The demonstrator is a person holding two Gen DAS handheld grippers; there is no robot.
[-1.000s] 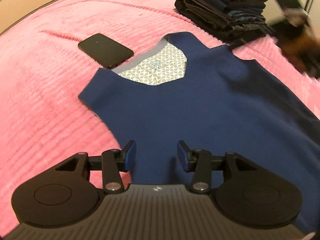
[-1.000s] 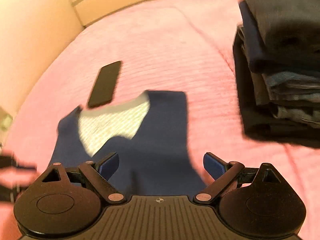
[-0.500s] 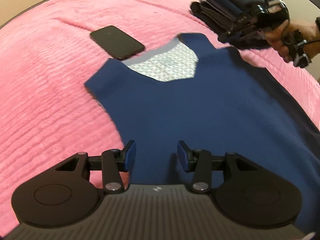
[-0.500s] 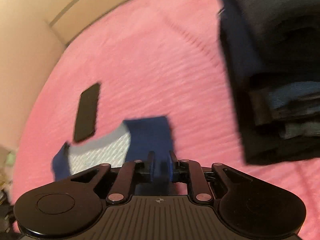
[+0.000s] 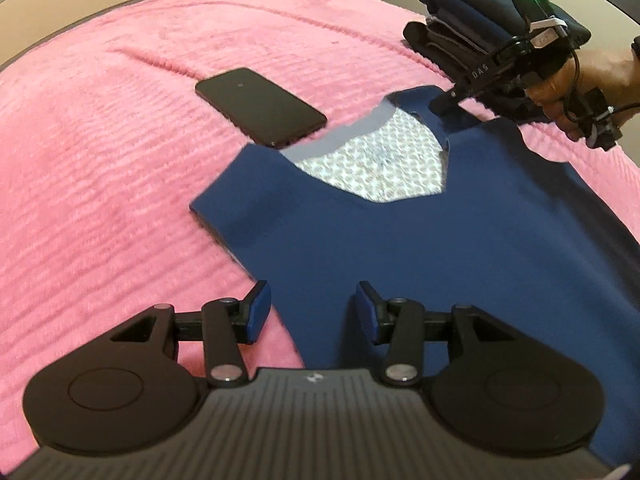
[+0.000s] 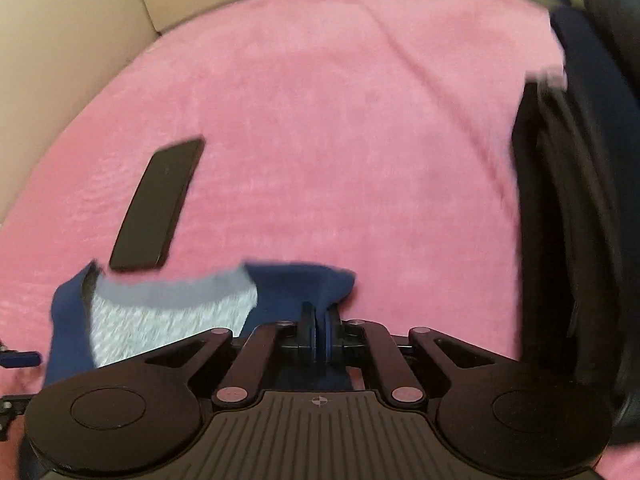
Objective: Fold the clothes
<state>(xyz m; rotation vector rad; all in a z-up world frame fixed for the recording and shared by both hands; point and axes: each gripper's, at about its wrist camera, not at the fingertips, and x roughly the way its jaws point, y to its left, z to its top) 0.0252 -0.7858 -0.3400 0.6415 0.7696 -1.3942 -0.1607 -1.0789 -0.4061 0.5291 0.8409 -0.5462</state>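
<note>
Right gripper (image 6: pixel 320 334): pinching the navy top's (image 5: pixel 420 248) far shoulder strap, jaws narrow.
Left gripper (image 5: pixel 308 308): hovering wide-jawed over the near hem.
Phone (image 5: pixel 260 107): lying on the pink blanket (image 5: pixel 100 168), far left.

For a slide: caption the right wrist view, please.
Right gripper pinches the navy top's shoulder on a pink blanket.

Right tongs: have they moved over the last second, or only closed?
Yes. In the left wrist view the right tongs have come in from the folded clothes stack onto the blue top, now shut on its shoulder.
</note>
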